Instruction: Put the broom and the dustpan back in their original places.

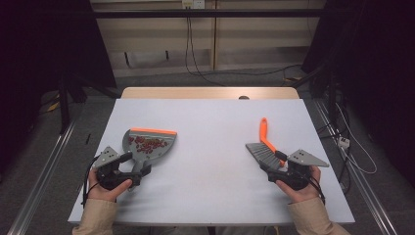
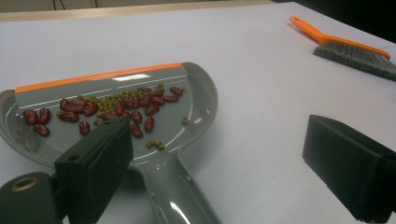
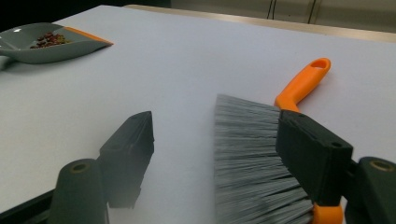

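Left gripper view: your left gripper (image 2: 224,172) stands wide over the dustpan (image 2: 140,112) handle; light stiff plastic, loose beans (image 2: 116,105) inside, so grip the handle, keep level. Right gripper (image 3: 219,158), wide too, straddles the brush (image 3: 254,154) bristles; soft, so take the orange handle.

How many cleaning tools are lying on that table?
2. A grey dustpan with an orange lip lies at the left, holding red and green beans. A grey-bristled brush with an orange handle lies at the right. Nothing appears to be hidden.
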Demonstrator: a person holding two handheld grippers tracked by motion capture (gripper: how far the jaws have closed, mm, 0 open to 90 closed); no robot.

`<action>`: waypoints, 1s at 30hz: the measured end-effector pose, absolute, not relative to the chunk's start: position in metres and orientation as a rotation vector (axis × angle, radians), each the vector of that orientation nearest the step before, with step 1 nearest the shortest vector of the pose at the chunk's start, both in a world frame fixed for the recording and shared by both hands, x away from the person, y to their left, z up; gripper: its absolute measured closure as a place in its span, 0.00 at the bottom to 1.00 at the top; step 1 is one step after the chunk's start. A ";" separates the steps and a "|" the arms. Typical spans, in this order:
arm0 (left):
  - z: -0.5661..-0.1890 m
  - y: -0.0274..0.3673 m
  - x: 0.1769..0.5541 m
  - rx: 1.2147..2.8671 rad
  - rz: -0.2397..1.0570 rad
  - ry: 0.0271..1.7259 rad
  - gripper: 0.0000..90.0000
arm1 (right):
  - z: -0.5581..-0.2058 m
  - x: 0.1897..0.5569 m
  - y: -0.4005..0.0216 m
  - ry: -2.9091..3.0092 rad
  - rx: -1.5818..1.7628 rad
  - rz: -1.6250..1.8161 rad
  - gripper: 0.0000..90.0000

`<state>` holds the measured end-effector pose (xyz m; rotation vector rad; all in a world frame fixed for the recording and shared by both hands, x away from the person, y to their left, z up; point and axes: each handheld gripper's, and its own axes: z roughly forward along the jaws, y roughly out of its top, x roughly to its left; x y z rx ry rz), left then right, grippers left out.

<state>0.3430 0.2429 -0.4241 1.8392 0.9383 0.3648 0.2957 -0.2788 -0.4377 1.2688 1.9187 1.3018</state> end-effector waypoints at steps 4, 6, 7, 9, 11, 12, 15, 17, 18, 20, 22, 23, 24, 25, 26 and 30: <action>-0.424 0.245 0.342 1.834 0.354 0.928 0.09 | -0.438 0.293 -0.281 1.924 1.264 1.300 0.31; -0.424 0.246 0.341 1.828 0.347 0.922 0.09 | -0.439 0.292 -0.282 1.933 1.255 1.298 0.31; -0.425 0.246 0.340 1.824 0.340 0.916 0.09 | -0.439 0.291 -0.282 1.938 1.254 1.298 0.31; -0.425 0.247 0.339 1.823 0.341 0.911 0.09 | -0.440 0.290 -0.283 1.943 1.250 1.296 0.31; -0.426 0.248 0.339 1.817 0.332 0.915 0.09 | -0.440 0.288 -0.285 1.947 1.238 1.293 0.31; -0.426 0.249 0.339 1.822 0.334 0.910 0.09 | -0.440 0.287 -0.285 1.951 1.239 1.295 0.31; -0.427 0.251 0.338 1.822 0.328 0.900 0.09 | -0.440 0.285 -0.287 1.961 1.228 1.294 0.31; -0.427 0.252 0.338 1.817 0.327 0.897 0.09 | -0.440 0.283 -0.288 1.960 1.221 1.293 0.31; -0.427 0.252 0.338 1.819 0.328 0.893 0.09 | -0.440 0.283 -0.289 1.965 1.219 1.293 0.31; -0.427 0.254 0.337 1.816 0.331 0.889 0.09 | -0.440 0.281 -0.290 1.967 1.216 1.294 0.31; -0.428 0.255 0.336 1.821 0.330 0.890 0.09 | -0.441 0.280 -0.291 1.974 1.217 1.295 0.31; -0.429 0.255 0.335 1.827 0.328 0.888 0.09 | -0.441 0.279 -0.292 1.977 1.212 1.291 0.31; -0.429 0.256 0.335 1.827 0.324 0.888 0.08 | -0.441 0.278 -0.293 1.981 1.212 1.291 0.31; -0.430 0.256 0.334 1.828 0.325 0.889 0.08 | -0.441 0.277 -0.293 1.978 1.214 1.290 0.31; -0.431 0.257 0.334 1.832 0.323 0.887 0.08 | -0.441 0.276 -0.294 1.980 1.214 1.292 0.31; -0.432 0.258 0.331 1.840 0.321 0.886 0.08 | -0.443 0.274 -0.298 1.988 1.220 1.295 0.31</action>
